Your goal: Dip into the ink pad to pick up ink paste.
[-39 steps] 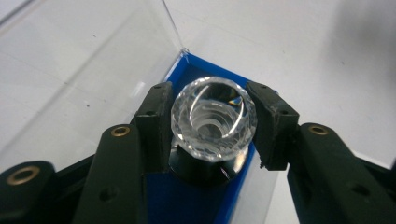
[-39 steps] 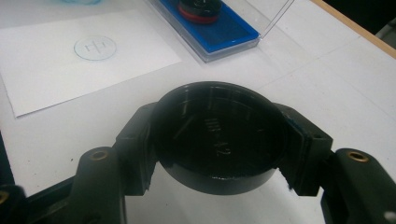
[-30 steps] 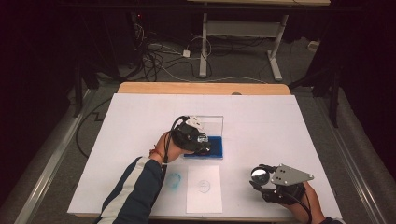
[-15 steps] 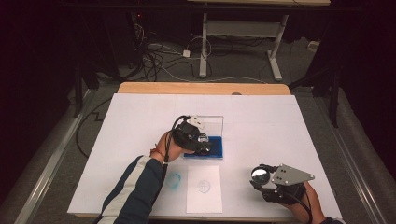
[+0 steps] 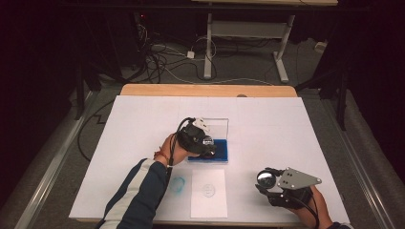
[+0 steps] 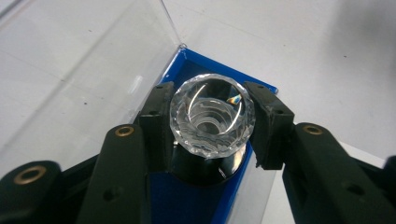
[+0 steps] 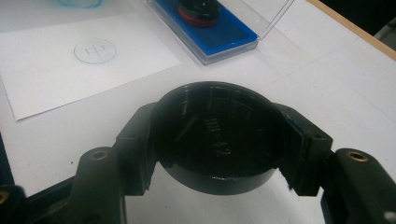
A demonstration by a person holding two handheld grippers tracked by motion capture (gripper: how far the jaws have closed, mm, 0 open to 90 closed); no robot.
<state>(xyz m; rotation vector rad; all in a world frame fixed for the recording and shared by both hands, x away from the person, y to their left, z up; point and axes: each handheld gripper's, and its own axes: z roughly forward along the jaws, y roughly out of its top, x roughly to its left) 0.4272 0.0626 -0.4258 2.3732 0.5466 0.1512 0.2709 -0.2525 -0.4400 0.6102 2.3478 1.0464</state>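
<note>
My left gripper (image 6: 212, 126) is clamped on the faceted clear handle of a round stamp (image 6: 212, 122), one jaw pressing each side of it, and I hold the stamp standing upright in the ink-pad case (image 6: 187, 63). That case is a shallow tray with a blue pad (image 5: 220, 149) lining its floor and a clear lid (image 6: 70, 60) hinged open and standing up behind it; the stamp's dark base sits down on the blue pad, and I see nothing else lying in the tray. From above, the case lies near the middle of the white table (image 5: 143, 124), with my left gripper (image 5: 203, 141) over its near-left part. My right gripper (image 7: 217, 140) is closed around a black round cap (image 7: 217, 133), its hollow side facing my camera with faint raised figures on its floor; I hold it just above the table at the near-right corner (image 5: 273, 183), well apart from the case. Between the two hands lies a white sheet of paper (image 5: 208, 193) carrying one round blue print (image 7: 95, 50), and just beside its left edge there is a blue smudge (image 5: 177, 184) on the tabletop.
</note>
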